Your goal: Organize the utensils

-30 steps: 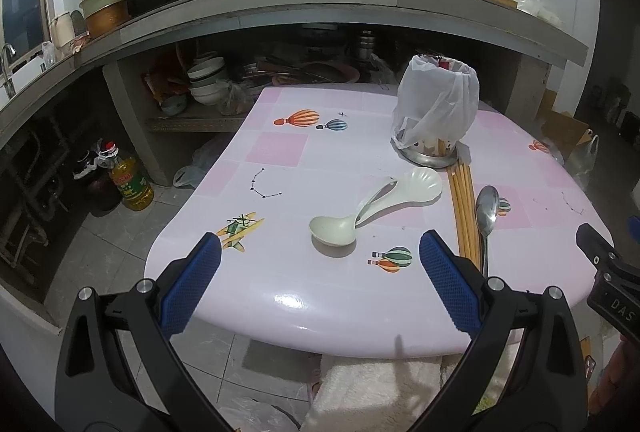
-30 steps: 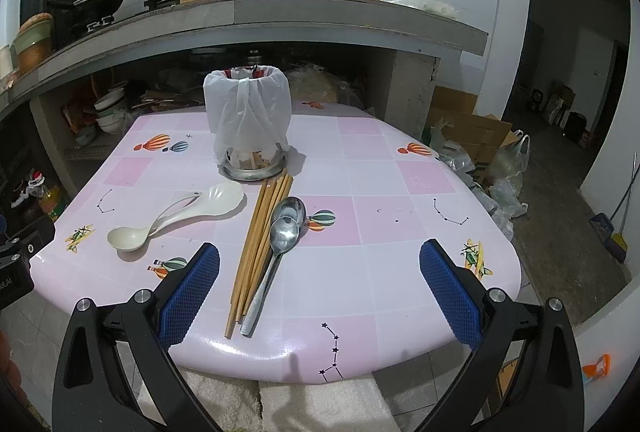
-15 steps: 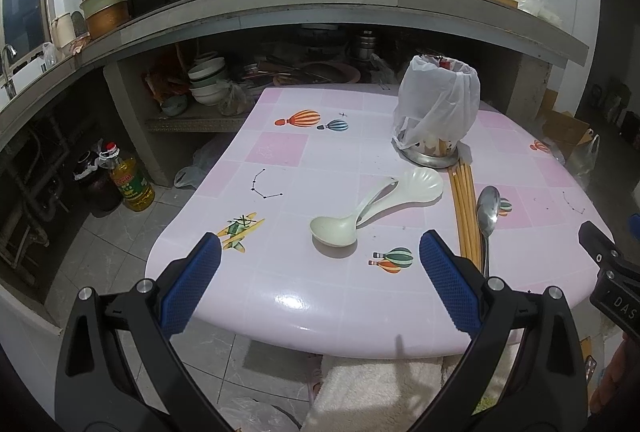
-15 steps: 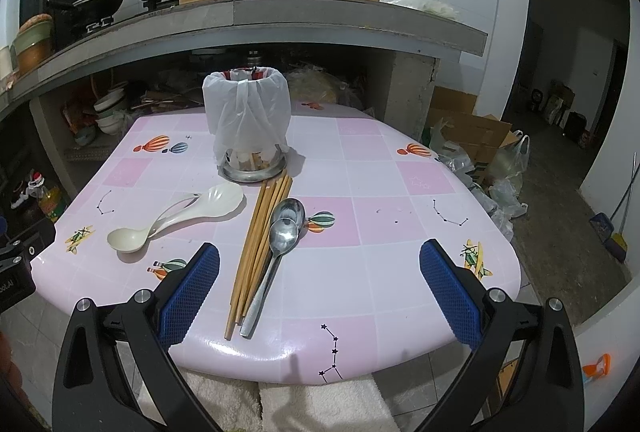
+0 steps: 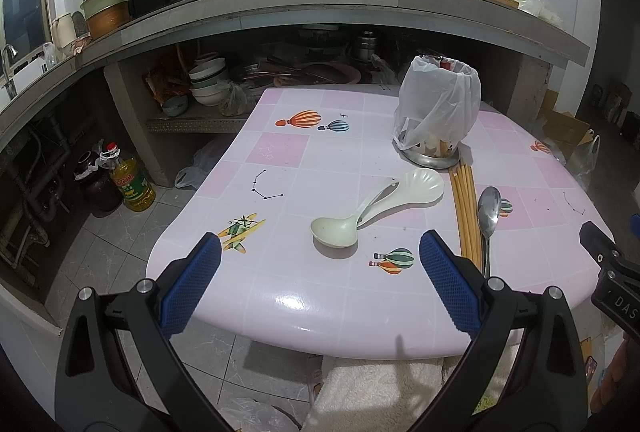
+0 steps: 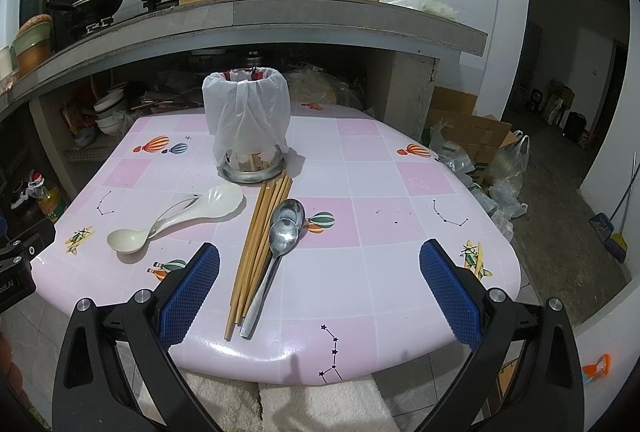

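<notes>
A: Status, left gripper (image 5: 320,264)?

B: Jaws spread wide, nothing btwn the blue pads (image 5: 448,284). Hovers at the near edge of the tabletop (image 5: 320,308), toward its left near corner.

A: Right gripper (image 6: 320,272)?

B: Same config: spread apart, empty. Blue pads (image 6: 188,292) sit over the near edge, approx. mid-width of the tabletop (image 6: 400,272).

A: Utensil inventory and positions?

B: Item 1: utensil holder (image 6: 250,120), metal base, draped w/ a white plastic bag; stands upright toward the far edge, roughly centre. Item 2: chopsticks (image 6: 256,244), a bundle of wooden sticks lying flat; far ends just beside the holder base, near ends close to the near edge. Item 3: two metal spoons (image 6: 282,232), stacked bowl over bowl, lying against the right side of the chopsticks; handles point to the near edge. Item 4: white rice paddle (image 6: 208,206) and a pale ladle (image 6: 132,238), overlapping at the handles; both lie left of the chopsticks, ladle bowl nearer the left edge.

A: Left-cam confirmation?

B: Yes. Holder (image 5: 438,116), chopsticks (image 5: 466,216), one spoon bowl (image 5: 489,208), paddle (image 5: 416,188), ladle (image 5: 334,232) all visible. Second spoon can't be told apart from this side.

A: Contact w/ grippers?

B: None. All utensils lie clear of both pad sets.
</notes>
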Tool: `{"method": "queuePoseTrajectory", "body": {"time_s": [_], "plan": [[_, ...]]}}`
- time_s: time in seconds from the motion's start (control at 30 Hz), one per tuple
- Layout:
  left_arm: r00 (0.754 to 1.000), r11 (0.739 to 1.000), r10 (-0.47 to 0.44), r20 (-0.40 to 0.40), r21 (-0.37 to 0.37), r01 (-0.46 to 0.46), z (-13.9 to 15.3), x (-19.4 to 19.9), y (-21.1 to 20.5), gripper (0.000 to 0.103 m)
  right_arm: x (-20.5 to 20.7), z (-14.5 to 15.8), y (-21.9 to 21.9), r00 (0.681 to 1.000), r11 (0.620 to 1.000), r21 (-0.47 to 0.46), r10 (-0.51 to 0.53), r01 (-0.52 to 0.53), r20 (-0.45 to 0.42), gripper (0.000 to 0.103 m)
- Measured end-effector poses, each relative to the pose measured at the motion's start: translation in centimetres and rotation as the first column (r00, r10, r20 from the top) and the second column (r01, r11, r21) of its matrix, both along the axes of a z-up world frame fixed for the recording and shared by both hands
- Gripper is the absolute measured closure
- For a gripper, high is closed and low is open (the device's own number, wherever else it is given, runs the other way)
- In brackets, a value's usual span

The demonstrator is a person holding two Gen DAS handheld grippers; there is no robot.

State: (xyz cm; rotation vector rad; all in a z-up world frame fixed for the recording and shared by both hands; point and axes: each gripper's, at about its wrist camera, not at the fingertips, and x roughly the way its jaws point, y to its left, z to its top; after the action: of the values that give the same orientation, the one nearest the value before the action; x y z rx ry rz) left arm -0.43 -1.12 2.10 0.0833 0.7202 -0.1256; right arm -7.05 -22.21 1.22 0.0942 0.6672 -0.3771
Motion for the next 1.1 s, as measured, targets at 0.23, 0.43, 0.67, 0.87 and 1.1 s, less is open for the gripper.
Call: {"method": "queuePoseTrajectory", "body": {"time_s": [0.23, 0.43, 0.67, 0.87, 1.1], "plan": [[1.0, 1.0, 0.002, 0.001, 0.0, -0.002, 0.0, -0.1, 0.0, 0.008, 0.0, 0.0, 0.0, 1.0, 1.0, -0.001, 0.001, -0.001, 0.0, 0.005], [1.0, 1.0, 0.002, -0.003, 0.0, -0.002, -0.1, 0.0, 0.1, 0.008, 0.0, 0.0, 0.0, 1.0, 1.0, -0.001, 0.0, 0.0, -0.002, 0.005], [1.0, 0.999, 0.02, -0.018, 0.026, -0.019, -1.9, 1.6, 0.5, 0.008, 0.5, -1.7, -0.9, 0.999, 1.0, 0.007, -0.009, 0.009, -0.031, 0.005], [0.998, 1.0, -0.003, -0.063, 0.021, 0.004, -4.9, 3.5, -0.7, 0.008, 1.6, -4.6, -2.9, 0.994, 0.997, 0.073, -0.007, 0.015, -0.107, 0.005], [0.986, 0.986, -0.151, -0.073, -0.081, 0.145, -7.0, 4.7, -3.0, 0.008, 3.3, -6.7, -4.9, 0.993, 0.982, 0.184, 0.052, -0.031, -0.108, 0.005]]}}
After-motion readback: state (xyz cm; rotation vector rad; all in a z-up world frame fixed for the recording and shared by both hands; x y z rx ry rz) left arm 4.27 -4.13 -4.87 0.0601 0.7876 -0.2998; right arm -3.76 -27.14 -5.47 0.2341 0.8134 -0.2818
